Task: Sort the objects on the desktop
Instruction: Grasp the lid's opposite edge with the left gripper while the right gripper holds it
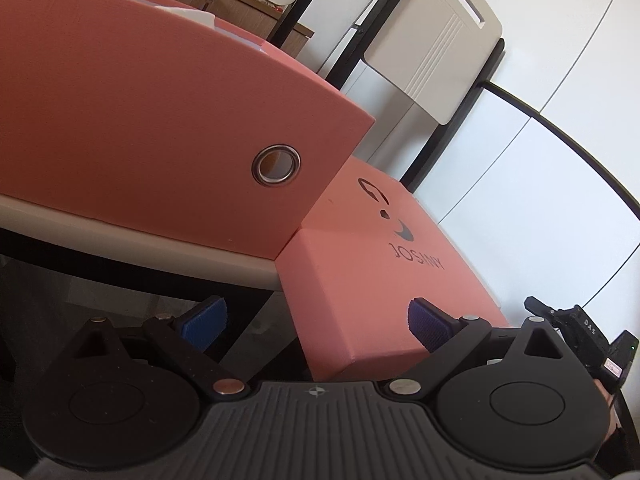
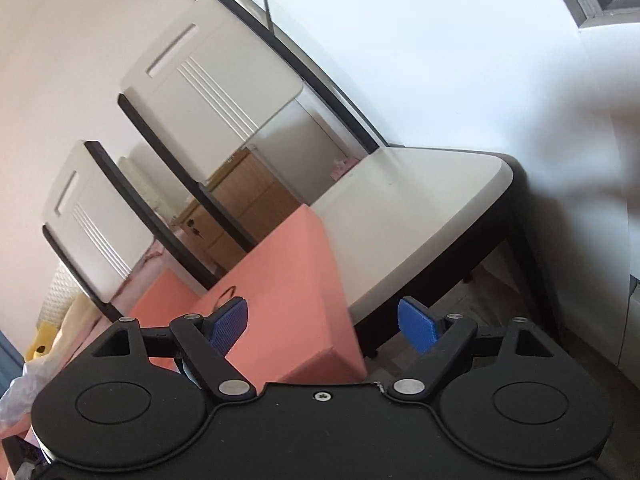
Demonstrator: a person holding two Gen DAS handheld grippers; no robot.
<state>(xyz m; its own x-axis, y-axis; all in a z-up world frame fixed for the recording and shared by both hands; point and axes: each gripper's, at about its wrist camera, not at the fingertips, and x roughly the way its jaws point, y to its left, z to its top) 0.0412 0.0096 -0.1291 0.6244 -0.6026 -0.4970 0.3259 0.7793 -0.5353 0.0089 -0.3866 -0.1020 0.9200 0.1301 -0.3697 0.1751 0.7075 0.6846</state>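
Both tools, left (image 1: 316, 322) and right (image 2: 324, 326), gape before two salmon boxes (image 1: 384, 280).

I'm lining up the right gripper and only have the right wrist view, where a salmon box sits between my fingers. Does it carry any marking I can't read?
Observer: Yes. The left wrist view shows JOSNY printed in dark letters on top of the small salmon box.
Operator: Is anything next to it?
Observer: A larger salmon box stands right beside it on the table, with a metal-ringed hole in its side.
Operator: And the other gripper?
Observer: The left gripper is open and holds nothing. It points at the small box's near corner.
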